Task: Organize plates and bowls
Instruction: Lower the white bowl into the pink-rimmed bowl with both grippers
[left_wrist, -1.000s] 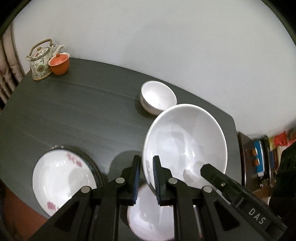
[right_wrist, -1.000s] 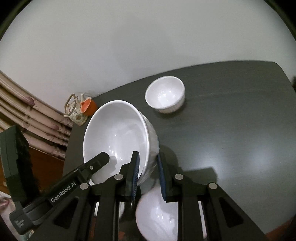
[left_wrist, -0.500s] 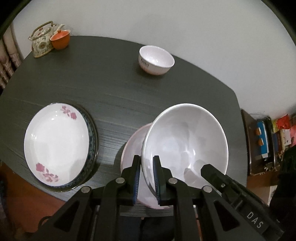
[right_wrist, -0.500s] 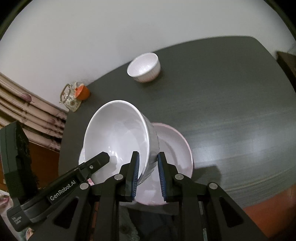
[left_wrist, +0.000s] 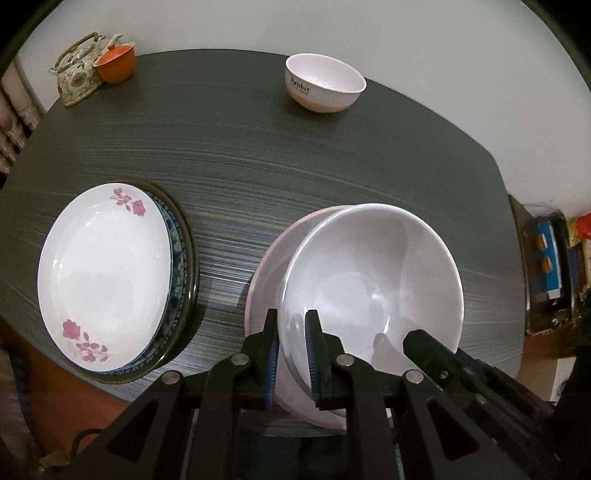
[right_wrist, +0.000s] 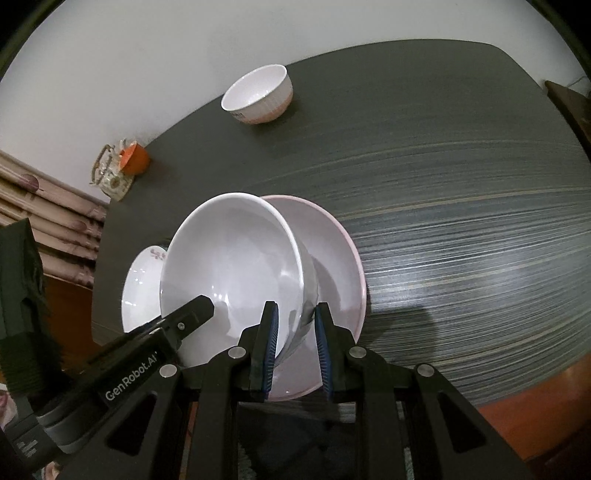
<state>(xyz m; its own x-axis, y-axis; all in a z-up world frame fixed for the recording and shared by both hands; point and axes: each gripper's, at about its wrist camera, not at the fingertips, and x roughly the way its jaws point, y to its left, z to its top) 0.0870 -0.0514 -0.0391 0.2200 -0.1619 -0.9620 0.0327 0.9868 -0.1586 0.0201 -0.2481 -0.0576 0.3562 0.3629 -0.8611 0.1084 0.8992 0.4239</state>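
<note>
Two grippers share one load. Left wrist view: the left gripper (left_wrist: 291, 354), jaws nearly closed, pinches the large white bowl (left_wrist: 369, 284) by its rim, directly above the pink plate (left_wrist: 266, 273), for nesting. Right wrist view: the right gripper (right_wrist: 295, 343) clamps the opposite wall. Earlier, the bowl hung higher.

The dark desk (left_wrist: 280, 162) carried a small bowl (left_wrist: 325, 86) at its far edge and a teapot (left_wrist: 77, 75) touching an orange cup (left_wrist: 114, 68) at a far corner. Stacked plates (left_wrist: 107, 275) and a pink plate (left_wrist: 267, 266) lay near its front edge.
</note>
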